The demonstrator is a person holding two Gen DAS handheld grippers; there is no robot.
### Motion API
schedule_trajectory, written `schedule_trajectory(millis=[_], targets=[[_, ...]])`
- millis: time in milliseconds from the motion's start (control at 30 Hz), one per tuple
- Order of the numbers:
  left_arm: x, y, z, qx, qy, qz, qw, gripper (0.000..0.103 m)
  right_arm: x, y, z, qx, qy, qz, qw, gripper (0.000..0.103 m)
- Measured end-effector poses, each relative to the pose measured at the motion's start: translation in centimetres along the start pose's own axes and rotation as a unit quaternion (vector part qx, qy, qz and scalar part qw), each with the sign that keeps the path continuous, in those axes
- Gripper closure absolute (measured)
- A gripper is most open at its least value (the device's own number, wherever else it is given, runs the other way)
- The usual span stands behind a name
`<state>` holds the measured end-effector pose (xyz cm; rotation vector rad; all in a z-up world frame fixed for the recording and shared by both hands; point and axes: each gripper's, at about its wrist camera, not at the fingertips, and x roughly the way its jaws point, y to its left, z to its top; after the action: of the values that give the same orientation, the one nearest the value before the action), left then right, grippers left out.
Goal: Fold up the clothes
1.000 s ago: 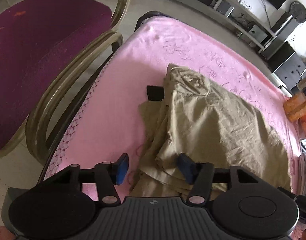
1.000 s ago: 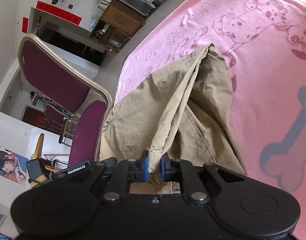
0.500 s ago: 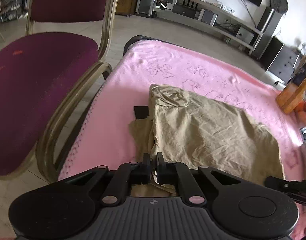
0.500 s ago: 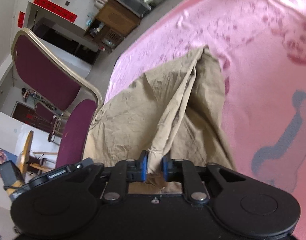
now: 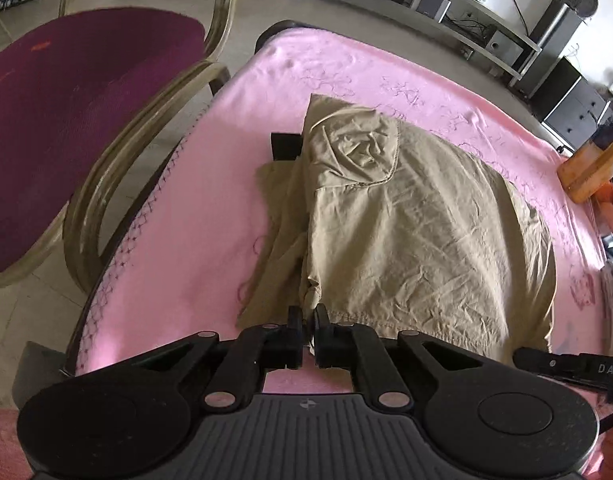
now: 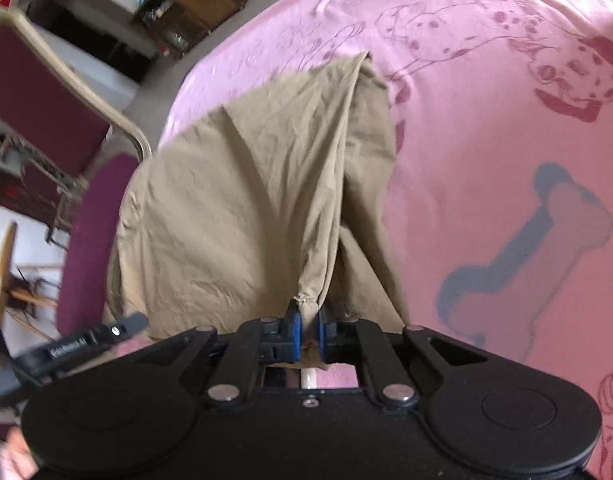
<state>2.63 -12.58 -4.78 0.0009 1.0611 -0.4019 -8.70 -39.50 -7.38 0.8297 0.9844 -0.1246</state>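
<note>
On a table covered with a pink blanket [image 5: 210, 216] printed with spotted dogs and a bone lies a rumpled khaki garment [image 5: 418, 224], partly folded over on itself. At its near hem the left gripper [image 5: 309, 322] has its jaws pinched together on a bunched corner of the cloth. Over at the other near corner, the right gripper [image 6: 309, 322] clamps a gathered hem of the same garment between its blue pads [image 6: 295, 326], and the fabric rises from the blanket in a taut ridge toward that grip. Beside the table's far left edge stands a maroon-cushioned chair [image 5: 66, 112] with a pale metal frame.
</note>
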Motion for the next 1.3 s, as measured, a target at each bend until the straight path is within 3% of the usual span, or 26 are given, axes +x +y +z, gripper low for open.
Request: schedule_trajectory(millis=[133, 200, 300, 400, 467, 567, 633, 700, 800, 933, 967, 1067, 1167, 1233, 1300], targets=[[-0.9, -0.5, -0.1, 0.021, -0.023, 0.017, 0.9994, 0.092, -0.2, 0.2, 0.0, -0.008, -0.001, 0.0, 1.0, 0.095], [-2.4, -0.9, -0.3, 0.024, -0.067, 0.023, 0.9972, 0.092, -0.2, 0.2, -0.1, -0.009, -0.002, -0.001, 1.0, 0.095], [-5.2, -1.8, 0.0, 0.04, -0.16, 0.017, 0.9862, 0.09, -0.2, 0.2, -0.2, -0.011, -0.002, -0.002, 1.0, 0.095], [-5.3, -3.2, 1.5, 0.069, -0.186, -0.012, 0.9802, 0.079, -0.3, 0.2, -0.2, -0.012, -0.003, -0.003, 1.0, 0.095], [-3.3, -3.8, 2.5, 0.083, -0.164, -0.009, 0.9829, 0.079, -0.3, 0.3, -0.3, -0.019, -0.005, -0.008, 1.0, 0.095], [1.5, -3.5, 2.9, 0.095, -0.068, 0.02, 0.993, 0.087, -0.4, 0.6, -0.3, -0.043, -0.009, -0.024, 0.999, 0.094], [3.2, -3.1, 2.4, 0.107, -0.027, 0.046, 0.9929, 0.088, -0.5, 0.8, -0.3, -0.051, -0.01, -0.031, 0.998, 0.094], [3.1, -3.2, 2.0, 0.122, -0.024, 0.053, 0.9908, 0.088, -0.7, 0.7, -0.1, -0.048, -0.004, -0.032, 0.998, 0.091], [3.0, -3.4, 1.4, 0.145, -0.026, 0.065, 0.987, 0.088, -2.4, 0.5, 0.3, -0.045, -0.031, -0.056, 0.997, 0.067], [3.0, -3.6, 0.9, 0.155, -0.031, 0.074, 0.9846, 0.088, -5.6, 0.4, 1.4, -0.047, -0.147, -0.129, 0.979, 0.068], [3.0, -3.7, 0.9, 0.156, -0.033, 0.074, 0.9845, 0.088, -6.0, 0.7, 1.7, -0.057, -0.174, -0.131, 0.974, 0.077], [3.2, -4.0, 0.8, 0.157, -0.037, 0.076, 0.984, 0.089, -5.3, 1.5, 2.8, -0.085, -0.175, -0.043, 0.98, 0.08], [3.0, -4.1, 0.5, 0.164, -0.041, 0.079, 0.9825, 0.089, -2.0, 1.9, 3.5, -0.069, -0.105, 0.096, 0.987, 0.079], [3.0, -4.3, 0.3, 0.167, -0.043, 0.081, 0.9817, 0.09, 0.2, 2.2, 3.2, -0.077, -0.069, 0.112, 0.988, 0.079], [2.9, -4.3, 0.2, 0.167, -0.043, 0.08, 0.9817, 0.09, 1.5, 2.4, 2.8, -0.11, -0.05, 0.07, 0.99, 0.08]])
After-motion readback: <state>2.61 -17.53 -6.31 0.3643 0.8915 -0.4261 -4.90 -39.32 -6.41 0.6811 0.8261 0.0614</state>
